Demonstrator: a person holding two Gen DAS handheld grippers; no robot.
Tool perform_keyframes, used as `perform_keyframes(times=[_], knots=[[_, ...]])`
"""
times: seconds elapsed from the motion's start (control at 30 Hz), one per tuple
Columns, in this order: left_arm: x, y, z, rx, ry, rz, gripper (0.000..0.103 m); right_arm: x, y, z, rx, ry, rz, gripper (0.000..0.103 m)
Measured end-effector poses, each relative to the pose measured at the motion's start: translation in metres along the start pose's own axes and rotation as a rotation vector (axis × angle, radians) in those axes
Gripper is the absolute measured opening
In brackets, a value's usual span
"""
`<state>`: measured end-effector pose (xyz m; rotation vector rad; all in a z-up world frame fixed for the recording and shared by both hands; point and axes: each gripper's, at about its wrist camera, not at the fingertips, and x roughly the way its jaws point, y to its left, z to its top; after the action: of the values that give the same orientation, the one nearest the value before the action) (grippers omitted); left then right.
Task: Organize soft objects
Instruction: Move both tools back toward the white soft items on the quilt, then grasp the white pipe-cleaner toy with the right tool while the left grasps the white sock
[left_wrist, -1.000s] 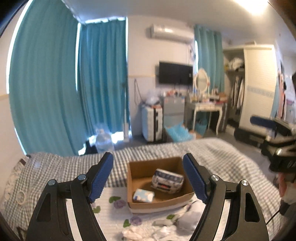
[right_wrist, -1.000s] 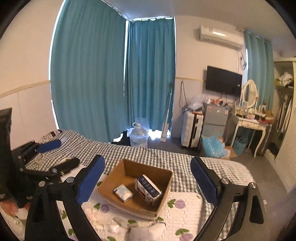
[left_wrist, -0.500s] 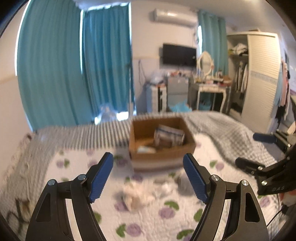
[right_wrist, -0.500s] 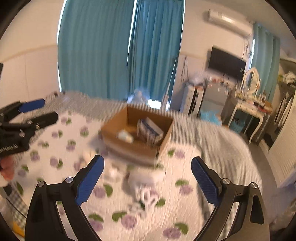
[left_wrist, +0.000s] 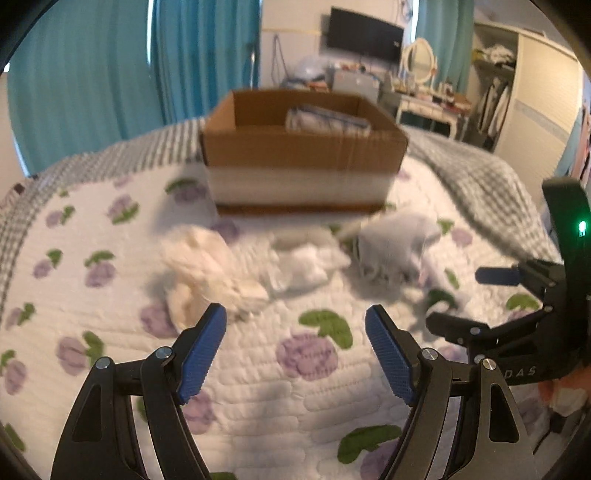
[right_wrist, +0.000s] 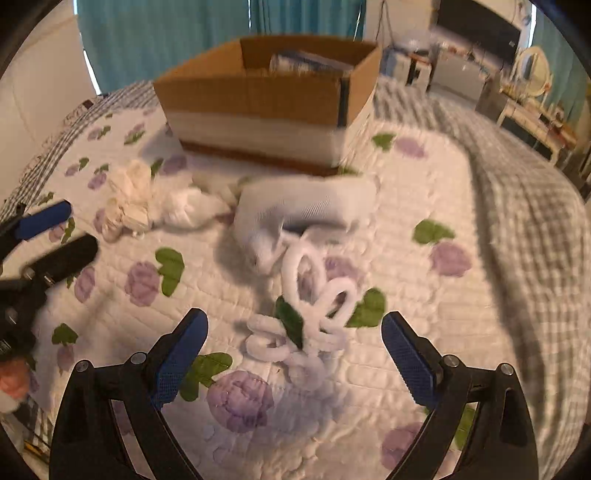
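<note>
A brown cardboard box (left_wrist: 303, 147) (right_wrist: 266, 96) sits on the bed with a patterned packet (left_wrist: 327, 120) inside. In front of it lie soft items: a cream crumpled cloth (left_wrist: 207, 269) (right_wrist: 129, 199), a white bunched cloth (left_wrist: 303, 266) (right_wrist: 188, 206), a white folded fabric piece (left_wrist: 395, 243) (right_wrist: 306, 210) and a looped white fuzzy cord (right_wrist: 306, 310). My left gripper (left_wrist: 295, 349) is open and empty, low over the quilt just short of the cream cloth. My right gripper (right_wrist: 295, 360) is open and empty, with the cord between its fingers' reach; it also shows in the left wrist view (left_wrist: 480, 295).
The bed has a white quilt with purple flowers (left_wrist: 306, 354) over a grey checked blanket (left_wrist: 480, 184). Teal curtains (left_wrist: 110, 74), a dressing table (left_wrist: 424, 99) and a wardrobe (left_wrist: 532, 96) stand beyond the bed. The left gripper (right_wrist: 48, 240) appears at the left edge of the right wrist view.
Both grippers have dropped down and forward toward the quilt; the box and soft items now loom much closer. Both stay open and empty.
</note>
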<state>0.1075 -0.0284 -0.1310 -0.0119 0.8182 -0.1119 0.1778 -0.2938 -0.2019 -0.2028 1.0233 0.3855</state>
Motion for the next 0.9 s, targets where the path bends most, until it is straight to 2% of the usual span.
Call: perform_keyframes(times=[0.1,0.23,0.3,0.6,0.73,0.9], knots=[[0.011,-0.003,-0.003,0.010,0.025,0.008,0.079,0.015,-0.003,-0.001,0.007,0.041,0.014,0.093],[0.012,-0.007,-0.002,0.011,0.026,0.006,0.079,0.023,-0.005,-0.002,0.003,0.071,0.029,0.066],[0.012,-0.008,0.000,0.013,0.028,0.008,0.079,0.021,-0.007,-0.004,0.008,0.066,0.036,0.059],[0.003,-0.035,0.011,0.063,0.011,-0.004,0.079,-0.026,-0.025,0.004,0.035,-0.053,0.059,0.056],[0.013,-0.055,0.019,0.075,0.027,-0.038,0.079,-0.046,-0.042,0.015,0.026,-0.102,0.023,0.056],[0.036,-0.084,0.033,0.096,0.050,-0.065,0.079,-0.046,-0.068,0.029,0.029,-0.115,-0.013,0.055]])
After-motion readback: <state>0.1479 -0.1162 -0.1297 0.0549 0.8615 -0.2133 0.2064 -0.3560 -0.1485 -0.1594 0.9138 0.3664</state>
